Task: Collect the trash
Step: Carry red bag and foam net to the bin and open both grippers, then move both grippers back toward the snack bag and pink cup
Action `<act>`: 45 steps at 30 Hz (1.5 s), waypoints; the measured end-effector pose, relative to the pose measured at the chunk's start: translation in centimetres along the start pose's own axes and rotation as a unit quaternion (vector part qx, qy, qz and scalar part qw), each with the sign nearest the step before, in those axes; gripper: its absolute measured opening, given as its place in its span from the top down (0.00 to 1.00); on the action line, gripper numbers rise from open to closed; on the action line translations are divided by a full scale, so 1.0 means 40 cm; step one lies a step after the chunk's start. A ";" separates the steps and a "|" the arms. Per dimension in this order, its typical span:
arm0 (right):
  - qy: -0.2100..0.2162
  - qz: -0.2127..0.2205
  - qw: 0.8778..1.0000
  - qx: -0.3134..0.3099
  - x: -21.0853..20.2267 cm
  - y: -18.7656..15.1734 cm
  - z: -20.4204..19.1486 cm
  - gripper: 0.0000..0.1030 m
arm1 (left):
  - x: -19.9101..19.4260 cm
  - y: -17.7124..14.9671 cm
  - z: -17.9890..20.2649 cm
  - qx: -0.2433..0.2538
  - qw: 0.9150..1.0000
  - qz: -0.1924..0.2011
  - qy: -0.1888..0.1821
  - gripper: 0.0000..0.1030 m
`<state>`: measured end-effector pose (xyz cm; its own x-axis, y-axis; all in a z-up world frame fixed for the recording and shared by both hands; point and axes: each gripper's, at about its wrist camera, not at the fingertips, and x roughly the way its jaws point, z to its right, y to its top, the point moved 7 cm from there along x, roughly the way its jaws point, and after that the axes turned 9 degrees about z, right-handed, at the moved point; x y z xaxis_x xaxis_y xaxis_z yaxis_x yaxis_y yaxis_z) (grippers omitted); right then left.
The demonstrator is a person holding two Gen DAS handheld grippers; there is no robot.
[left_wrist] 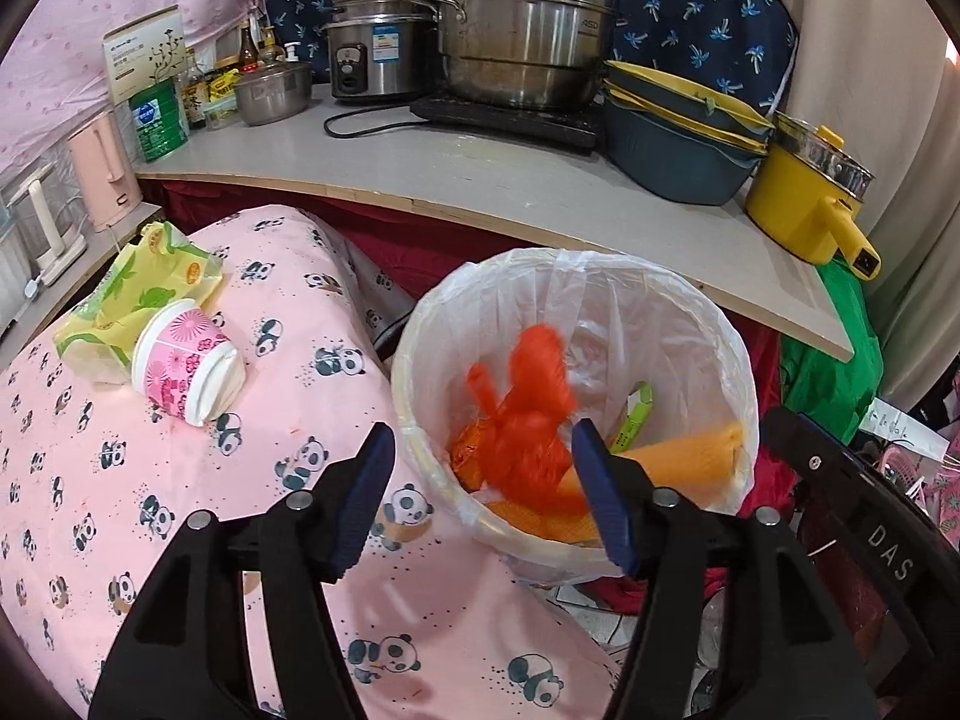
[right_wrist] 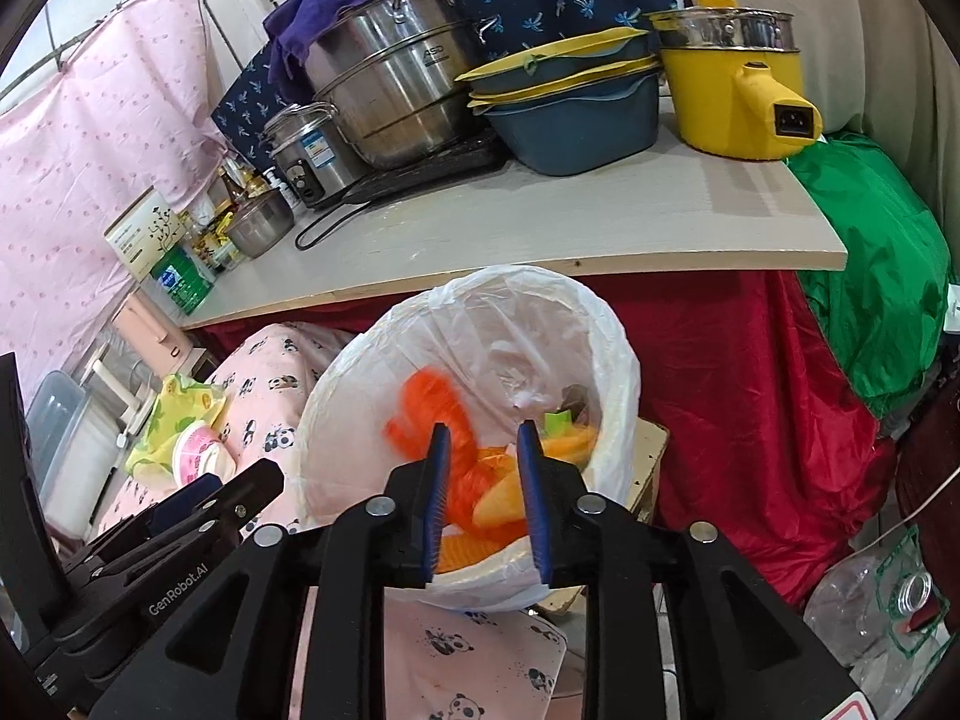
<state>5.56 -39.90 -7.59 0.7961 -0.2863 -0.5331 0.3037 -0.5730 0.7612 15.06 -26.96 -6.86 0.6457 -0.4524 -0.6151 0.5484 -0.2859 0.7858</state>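
A white bin lined with a clear bag point(left_wrist: 714, 330) point(right_wrist: 624, 372) stands beside the pink panda cloth. An orange plastic bag point(left_wrist: 528, 414) point(right_wrist: 432, 408), blurred, lies inside it, free of both grippers, over orange and green wrappers. My left gripper point(left_wrist: 486, 492) is open and empty above the bin's near rim. My right gripper point(right_wrist: 483, 504) is open and empty over the bin. A pink paper cup point(left_wrist: 186, 360) point(right_wrist: 195, 450) lies on its side on the cloth next to a yellow-green wrapper point(left_wrist: 138, 288) point(right_wrist: 174, 408).
A grey counter point(left_wrist: 480, 180) point(right_wrist: 540, 222) behind the bin carries steel pots, a rice cooker, blue-yellow basins and a yellow electric pot point(left_wrist: 804, 198) point(right_wrist: 732, 102). A green bag point(right_wrist: 870, 300) and red cloth hang at right. A clear bottle point(right_wrist: 870, 606) lies low right.
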 end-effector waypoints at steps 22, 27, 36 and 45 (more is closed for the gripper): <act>0.064 -0.013 0.995 -0.077 -0.027 -0.046 -0.254 0.60 | -0.119 0.001 -0.242 -0.069 0.995 0.029 0.068 0.41; 0.078 -0.018 0.992 -0.094 -0.033 -0.070 -0.316 0.55 | -0.145 -0.017 -0.311 -0.084 0.992 0.031 0.088 0.37; 0.107 -0.043 0.985 -0.127 -0.030 -0.135 -0.428 0.54 | -0.185 -0.061 -0.448 -0.117 0.985 0.027 0.128 0.36; 0.131 -0.064 0.977 -0.154 -0.019 -0.194 -0.532 0.47 | -0.220 -0.098 -0.568 -0.150 0.975 0.025 0.163 0.31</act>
<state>13.74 -18.90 -5.26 0.8356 0.0026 -0.5493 0.5207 -0.3223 0.7905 19.32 -2.66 -5.96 0.7835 -0.1527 -0.6023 0.6109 0.0114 0.7917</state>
